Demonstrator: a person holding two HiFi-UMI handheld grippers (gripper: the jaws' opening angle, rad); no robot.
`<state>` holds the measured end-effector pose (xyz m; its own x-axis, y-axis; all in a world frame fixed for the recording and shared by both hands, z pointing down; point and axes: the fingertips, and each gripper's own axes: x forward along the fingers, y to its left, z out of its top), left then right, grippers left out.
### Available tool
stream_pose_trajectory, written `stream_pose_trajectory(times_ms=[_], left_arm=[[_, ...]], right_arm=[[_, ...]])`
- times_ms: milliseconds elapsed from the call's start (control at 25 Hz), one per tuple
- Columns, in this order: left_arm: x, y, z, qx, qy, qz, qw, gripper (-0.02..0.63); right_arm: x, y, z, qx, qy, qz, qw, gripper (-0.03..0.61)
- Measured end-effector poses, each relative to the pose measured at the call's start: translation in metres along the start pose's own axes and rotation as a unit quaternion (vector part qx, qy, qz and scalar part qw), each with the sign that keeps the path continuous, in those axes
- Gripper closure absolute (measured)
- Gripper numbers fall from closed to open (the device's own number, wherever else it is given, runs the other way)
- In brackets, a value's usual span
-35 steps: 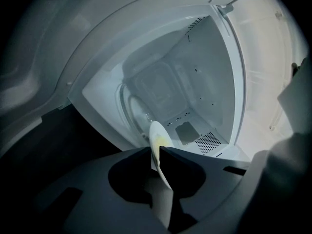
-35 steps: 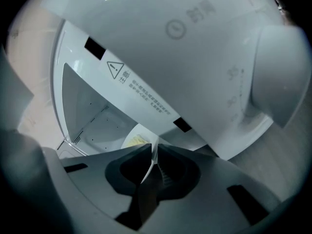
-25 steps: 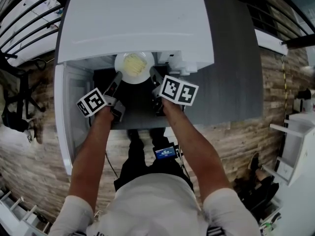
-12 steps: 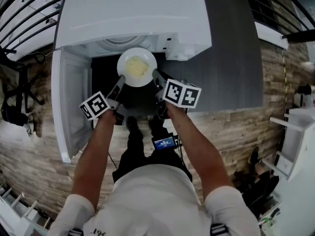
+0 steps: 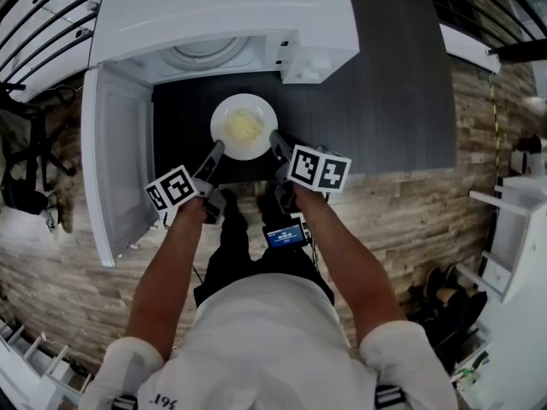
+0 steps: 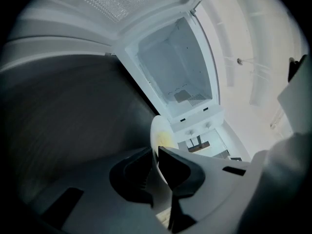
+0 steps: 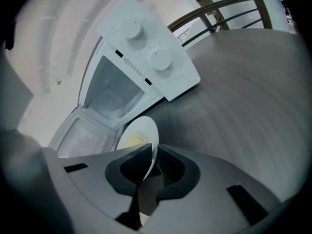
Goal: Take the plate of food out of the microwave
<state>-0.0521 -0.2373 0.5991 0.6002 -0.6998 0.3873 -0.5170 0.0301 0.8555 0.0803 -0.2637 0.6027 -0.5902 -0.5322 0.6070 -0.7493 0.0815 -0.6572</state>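
Note:
A white plate [image 5: 244, 126] with yellow food on it hangs over the dark counter [image 5: 385, 101], in front of the open white microwave [image 5: 222, 15]. My left gripper [image 5: 216, 150] is shut on the plate's near-left rim and my right gripper [image 5: 275, 141] is shut on its near-right rim. In the left gripper view the plate [image 6: 161, 135] shows edge-on between the jaws of my left gripper [image 6: 155, 162]. The right gripper view shows the plate [image 7: 141, 133] pinched at its rim by my right gripper [image 7: 152, 161], with the microwave [image 7: 141, 62] behind.
The microwave door [image 5: 115, 165] hangs open at the left, past the counter's edge. The glass turntable [image 5: 209, 54] lies inside the cavity. A wood-look floor [image 5: 410, 220] lies below the counter's front edge, and white shelving [image 5: 513, 254] stands at the right.
Both grippers have drawn the plate back out of the microwave cavity toward me; it now hangs over the counter instead of inside the opening.

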Motion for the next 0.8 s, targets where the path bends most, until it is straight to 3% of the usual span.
stream_pose_trajectory(times_ms=[440, 800], left_arm=[[-0.005, 0.004, -0.04, 0.011, 0.061, 0.055, 0.9966, 0.571], [-0.007, 0.01, -0.048, 0.0, 0.072, 0.062, 0.9955, 0.571]], right_arm=[[-0.016, -0.02, -0.024, 0.015, 0.014, -0.015, 1.0, 0.541], [-0.015, -0.026, -0.034, 0.026, 0.02, -0.023, 0.999, 0.541]])
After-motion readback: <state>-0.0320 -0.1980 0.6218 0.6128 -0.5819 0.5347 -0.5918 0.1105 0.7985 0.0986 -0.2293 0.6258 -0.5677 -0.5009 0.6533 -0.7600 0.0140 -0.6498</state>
